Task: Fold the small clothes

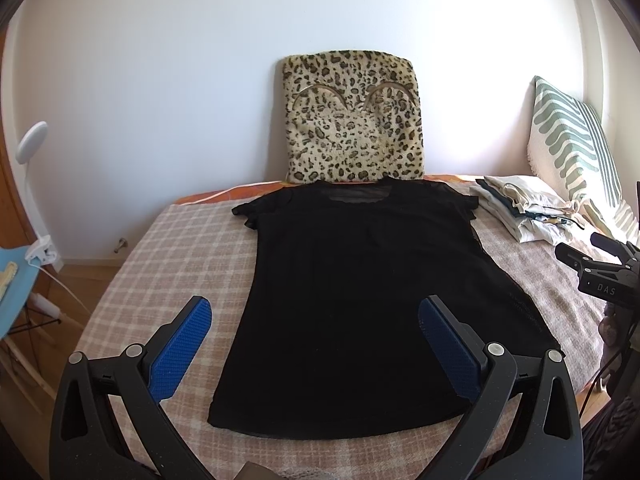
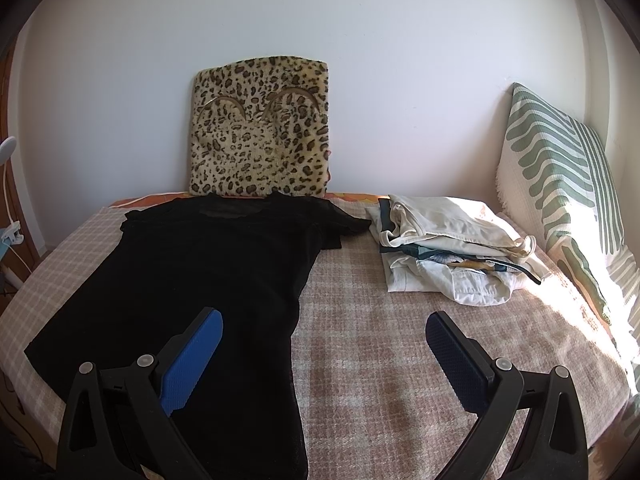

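Note:
A black short-sleeved T-shirt (image 1: 360,300) (image 2: 192,280) lies spread flat on the checked bedspread (image 1: 160,264) (image 2: 400,340), neck towards the wall. My left gripper (image 1: 316,320) hovers open above the shirt's hem end, its blue pads wide apart, one over the bedspread and one over the cloth. My right gripper (image 2: 324,332) is open too, above the shirt's right edge, with nothing between its fingers. Part of the right gripper (image 1: 600,268) shows at the right edge of the left wrist view.
A leopard-print cushion (image 1: 352,120) (image 2: 260,128) leans on the wall behind the shirt. A stack of folded pale clothes (image 1: 528,212) (image 2: 452,248) sits to the right, beside a green-striped pillow (image 1: 572,148) (image 2: 560,176). A lamp (image 1: 30,148) and blue chair (image 1: 16,280) stand left of the bed.

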A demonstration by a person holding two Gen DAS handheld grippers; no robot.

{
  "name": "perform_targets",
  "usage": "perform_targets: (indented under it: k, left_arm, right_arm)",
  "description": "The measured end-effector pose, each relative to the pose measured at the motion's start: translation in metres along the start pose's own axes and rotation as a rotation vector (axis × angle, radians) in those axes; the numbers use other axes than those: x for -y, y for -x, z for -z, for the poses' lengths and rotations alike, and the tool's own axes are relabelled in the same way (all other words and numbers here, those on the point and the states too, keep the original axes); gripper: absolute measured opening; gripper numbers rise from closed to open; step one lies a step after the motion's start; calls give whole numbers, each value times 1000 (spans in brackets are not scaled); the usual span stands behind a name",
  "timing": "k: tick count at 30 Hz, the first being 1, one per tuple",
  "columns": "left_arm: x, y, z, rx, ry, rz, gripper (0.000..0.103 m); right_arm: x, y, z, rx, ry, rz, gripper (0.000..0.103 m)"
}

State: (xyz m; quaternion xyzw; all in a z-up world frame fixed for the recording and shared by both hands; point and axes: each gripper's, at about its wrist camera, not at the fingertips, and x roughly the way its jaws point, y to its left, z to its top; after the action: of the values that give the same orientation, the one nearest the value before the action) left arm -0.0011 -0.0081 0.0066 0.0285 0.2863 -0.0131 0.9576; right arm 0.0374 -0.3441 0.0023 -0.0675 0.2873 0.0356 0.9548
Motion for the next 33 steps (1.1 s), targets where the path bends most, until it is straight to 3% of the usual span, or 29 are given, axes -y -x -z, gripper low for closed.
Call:
perform_targets:
  k: [17,29,33]
  left_arm:
    - [-15,-5,6,-13,8,-22,103]
    - [-50,-38,25,-164,58,35,103]
    - [-66,-47,33,-199,68,57,96]
  right_arm:
    - [-16,-2,-10,10,14,-17,103]
    - [-48,-13,-24,15,62,-42,103]
    - [-61,-19,-29,6,80,-42,102]
